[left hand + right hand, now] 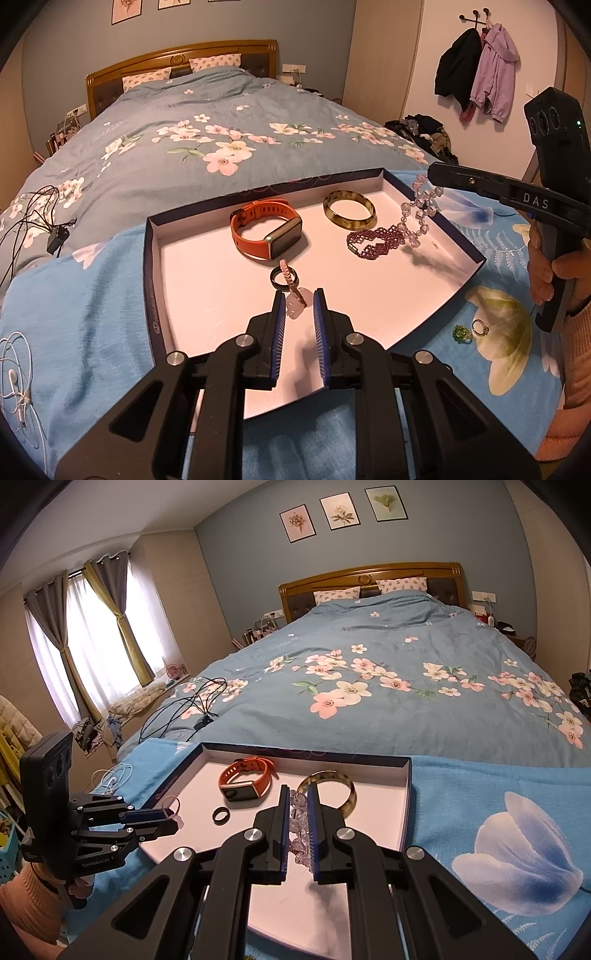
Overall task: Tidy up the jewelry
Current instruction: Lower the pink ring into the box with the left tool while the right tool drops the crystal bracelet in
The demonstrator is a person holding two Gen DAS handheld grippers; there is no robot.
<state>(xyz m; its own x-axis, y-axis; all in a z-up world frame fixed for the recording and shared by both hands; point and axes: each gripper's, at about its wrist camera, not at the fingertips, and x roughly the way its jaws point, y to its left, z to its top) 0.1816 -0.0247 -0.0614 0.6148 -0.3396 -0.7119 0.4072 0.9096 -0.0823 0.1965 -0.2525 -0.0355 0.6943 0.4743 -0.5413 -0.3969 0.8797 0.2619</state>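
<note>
A shallow white tray with a dark blue rim lies on the bed. In it are an orange watch band, a mottled green bangle, a purple beaded bracelet and a black ring. My left gripper is shut on a pink cord bracelet with a pale stone, low over the tray beside the black ring. My right gripper is shut on a clear crystal bead bracelet, which dangles over the tray's right side near the purple bracelet.
A green ring and a silver ring lie on the blue floral blanket right of the tray. Black cables and white earphones lie to the left. A person's hand holds the right gripper's handle.
</note>
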